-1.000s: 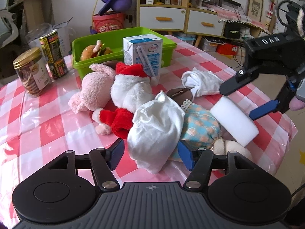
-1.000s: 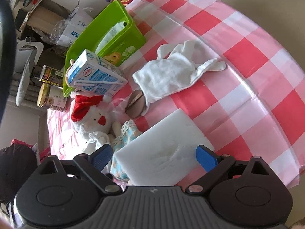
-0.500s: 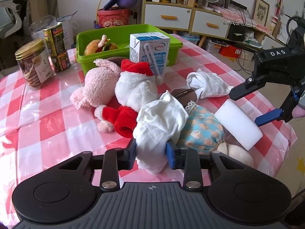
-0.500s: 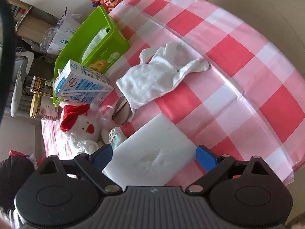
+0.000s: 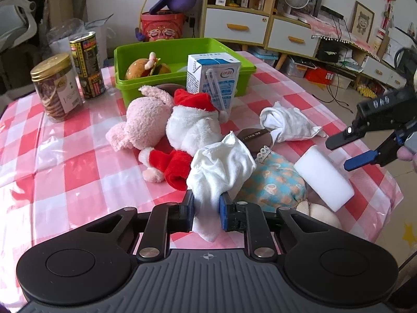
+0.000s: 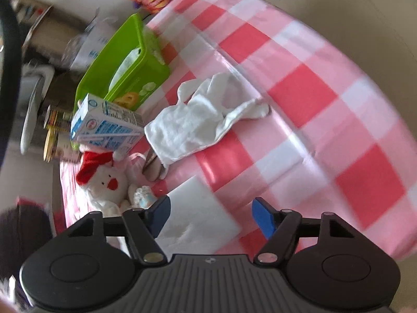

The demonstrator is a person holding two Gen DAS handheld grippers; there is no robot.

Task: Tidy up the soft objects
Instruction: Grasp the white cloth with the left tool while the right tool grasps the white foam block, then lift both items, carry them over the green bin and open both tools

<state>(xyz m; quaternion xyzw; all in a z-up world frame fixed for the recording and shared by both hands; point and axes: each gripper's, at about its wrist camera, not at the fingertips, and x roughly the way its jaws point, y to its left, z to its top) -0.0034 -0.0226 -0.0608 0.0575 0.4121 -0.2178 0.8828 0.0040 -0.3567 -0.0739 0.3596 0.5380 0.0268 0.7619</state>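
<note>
My left gripper [image 5: 207, 214] is shut on the lower end of a crumpled white cloth [image 5: 221, 167], which lies over a Santa plush [image 5: 192, 127] and a blue patterned soft toy [image 5: 273, 185]. A pink plush [image 5: 140, 127] leans on the Santa. My right gripper [image 6: 211, 212] straddles a white foam block [image 6: 198, 216]; its jaws are closing, and the right pad still stands clear of the block. In the left wrist view that gripper [image 5: 338, 154] hovers at the block's [image 5: 323, 177] far end. A second white cloth [image 6: 198, 125] lies spread beyond it.
A green bin [image 5: 182, 49] at the back holds a burger plush [image 5: 146, 67]. A milk carton [image 5: 212, 80] stands against its front. A cookie jar [image 5: 56, 86] and a tin [image 5: 87, 65] stand far left. The table edge runs close on the right.
The left jaws have closed onto the white cloth. The right gripper has moved forward along the foam block, and its jaws have narrowed around it.
</note>
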